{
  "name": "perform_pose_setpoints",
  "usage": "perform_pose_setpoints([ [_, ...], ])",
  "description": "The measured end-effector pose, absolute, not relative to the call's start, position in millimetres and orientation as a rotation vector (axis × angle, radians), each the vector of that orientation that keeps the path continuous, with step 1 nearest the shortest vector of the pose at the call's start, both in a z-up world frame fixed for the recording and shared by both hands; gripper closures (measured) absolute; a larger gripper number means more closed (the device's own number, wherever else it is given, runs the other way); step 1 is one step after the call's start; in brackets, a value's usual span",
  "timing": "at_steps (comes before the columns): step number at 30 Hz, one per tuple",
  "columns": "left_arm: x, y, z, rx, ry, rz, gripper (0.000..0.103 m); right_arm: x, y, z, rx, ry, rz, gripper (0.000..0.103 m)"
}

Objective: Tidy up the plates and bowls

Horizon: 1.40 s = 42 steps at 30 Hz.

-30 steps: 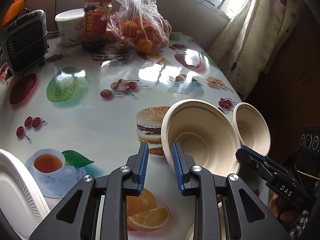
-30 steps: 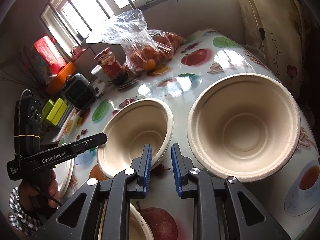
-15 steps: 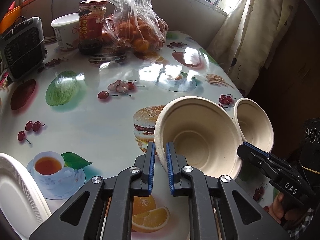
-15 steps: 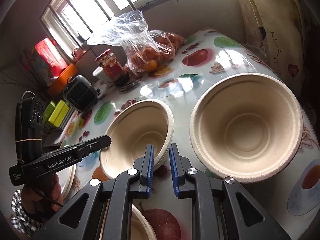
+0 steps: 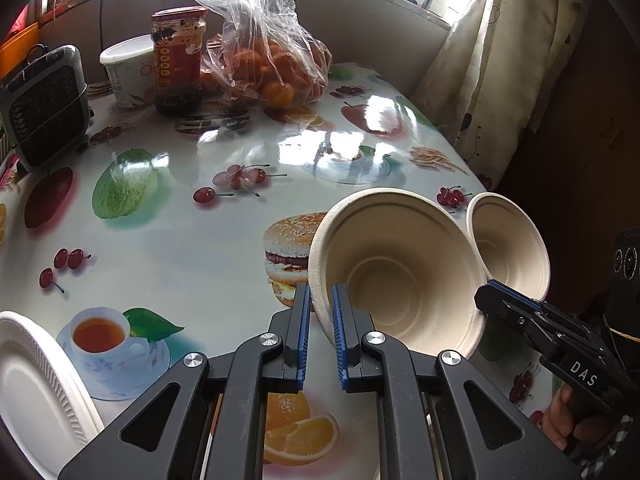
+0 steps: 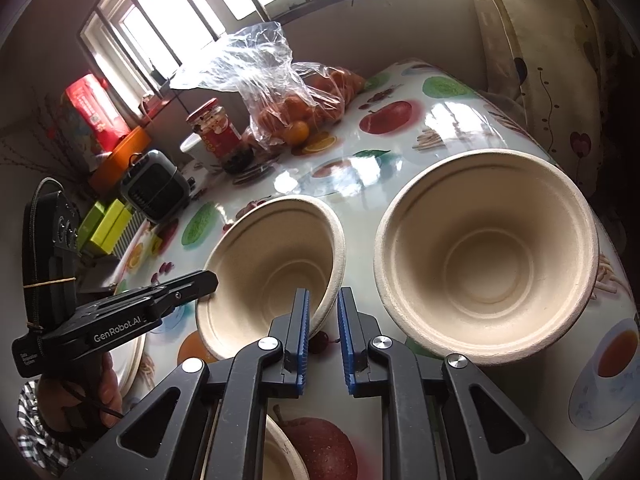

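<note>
Right now, in the left wrist view, the left gripper (image 5: 320, 292) is pinching the left rim of the held bowl (image 5: 400, 276), a pale fibre bowl whose edge is sitting squeezed between the narrow blue pads. The right gripper (image 5: 486, 294) is reaching in from the right and meeting the opposite rim of the held bowl, with a hand (image 5: 560, 424) gripping its handle lower down. A second bowl (image 5: 508, 252) of the same kind is showing just behind and to the right of the held bowl, partly covered by it. Well to the left of the held bowl, a white plate (image 5: 32, 380) is lying at the edge of the fruit-printed table (image 5: 180, 240). Far beyond the held bowl, a jar (image 5: 178, 60), a bag of oranges (image 5: 272, 60) and a small heater (image 5: 44, 108) are standing by the wall.

Turning to the right wrist view, the right gripper (image 6: 323, 300) is closing narrowly over the right rim of the held bowl (image 6: 272, 272), the edge passing between its pads. The left gripper (image 6: 208, 280) is clamping the far left rim of the held bowl. The second bowl (image 6: 488, 256) is sitting just to the right of the held bowl, apart from it. Whether the held bowl is resting on the table or hanging above it, I cannot tell
</note>
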<state>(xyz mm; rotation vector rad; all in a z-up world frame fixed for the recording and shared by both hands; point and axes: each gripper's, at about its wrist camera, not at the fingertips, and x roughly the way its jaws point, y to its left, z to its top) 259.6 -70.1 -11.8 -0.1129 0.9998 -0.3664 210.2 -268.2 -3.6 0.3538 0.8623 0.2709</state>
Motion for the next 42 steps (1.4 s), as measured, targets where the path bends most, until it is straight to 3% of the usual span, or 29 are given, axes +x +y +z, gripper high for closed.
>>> perform_pose_setpoints([
  [42, 180.7, -64.6, 34.8, -0.129, 0.904, -0.455, 0.092, 114.5, -263.9, 49.8, 0.343, 0.737, 0.258, 0.089],
])
